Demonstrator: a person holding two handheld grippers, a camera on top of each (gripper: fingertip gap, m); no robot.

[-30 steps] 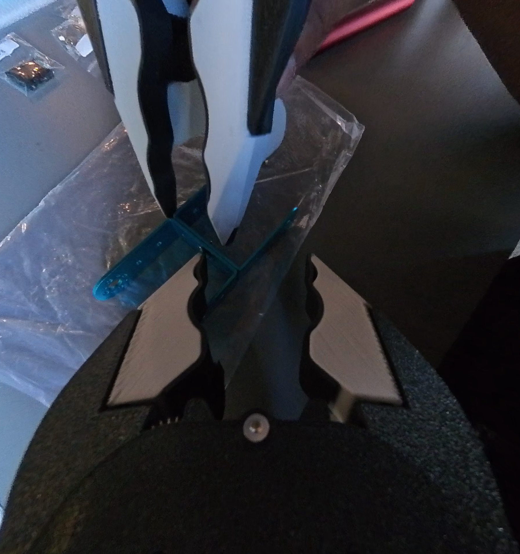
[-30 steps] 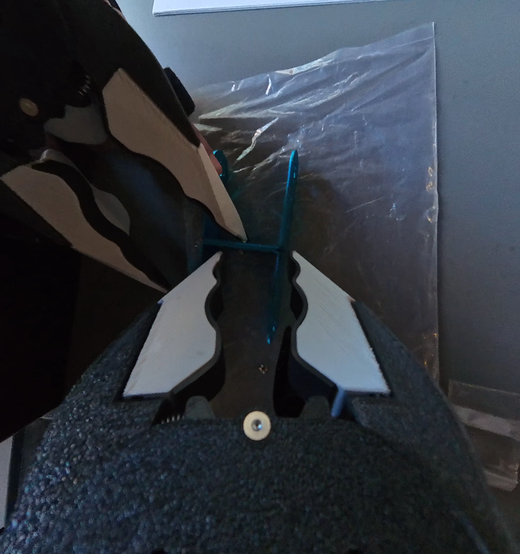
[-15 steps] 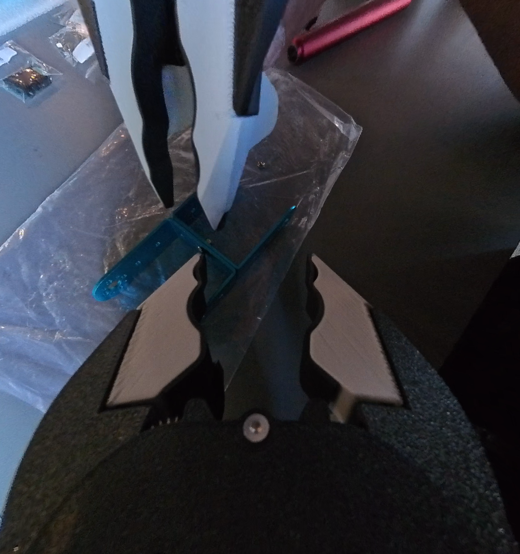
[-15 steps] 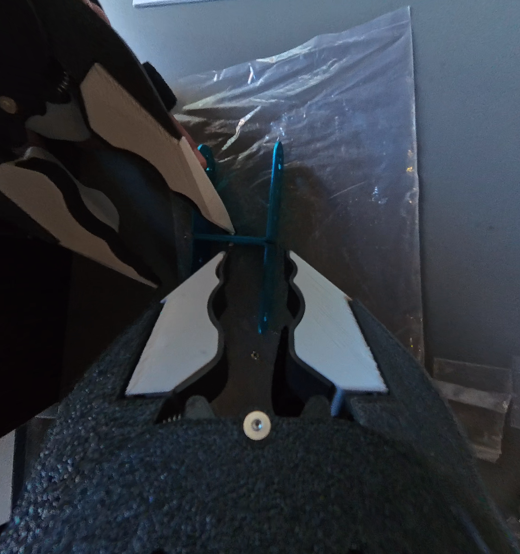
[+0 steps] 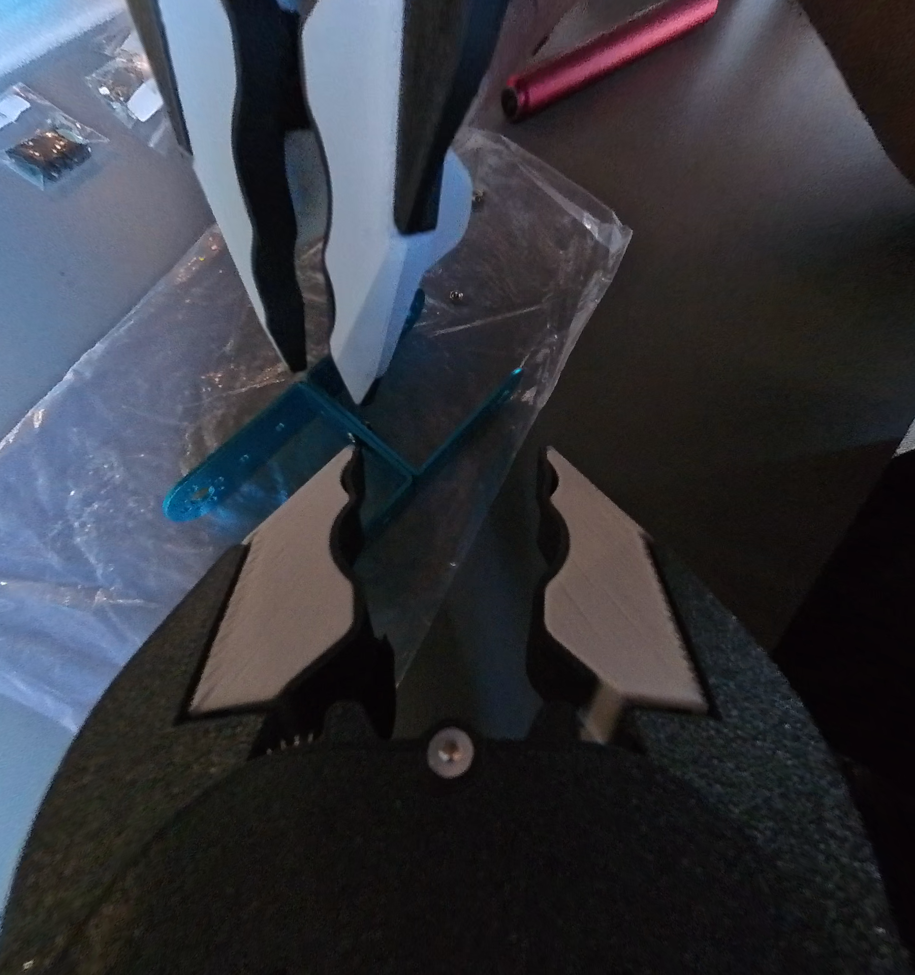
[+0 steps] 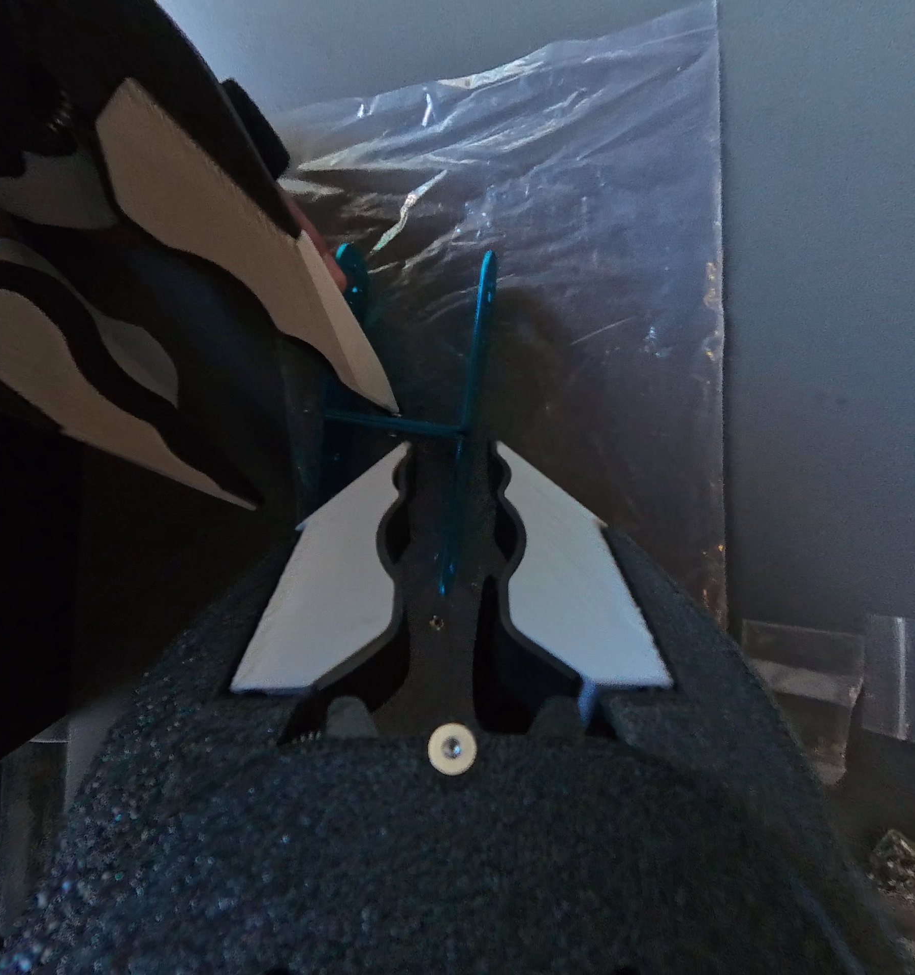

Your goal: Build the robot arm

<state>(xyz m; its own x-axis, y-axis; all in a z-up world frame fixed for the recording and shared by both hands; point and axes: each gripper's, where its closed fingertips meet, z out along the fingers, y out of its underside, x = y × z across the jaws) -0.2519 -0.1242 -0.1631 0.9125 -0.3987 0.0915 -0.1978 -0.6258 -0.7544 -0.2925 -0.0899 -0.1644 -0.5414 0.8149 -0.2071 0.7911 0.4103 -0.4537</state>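
Observation:
A blue metal bracket (image 5: 265, 448) with two long plates joined by a crossbar stands on a clear plastic bag (image 5: 101, 475) on a dark table. My left gripper (image 5: 450, 448) is wide open; its left fingertip touches the crossbar, and a bag flap lies between the fingers. My right gripper (image 5: 328, 377) comes down from the top onto the bracket. In the right wrist view my right gripper (image 6: 452, 443) is narrowly open, with one bracket (image 6: 481, 327) plate between its fingers and a gap on both sides. The left gripper (image 6: 323, 458) is at the left over the bag (image 6: 576, 211).
A red metal tube (image 5: 603, 53) lies on the dark table at the far right. Small clear bags of parts (image 5: 43, 153) lie at the far left. Tiny screws (image 5: 455, 295) sit on the bag. More small bags (image 6: 803, 680) lie at the right edge.
In the left wrist view the right gripper has shifted up and left, uncovering the red tube and the screws. The bracket has barely moved. Both grippers keep the same opening.

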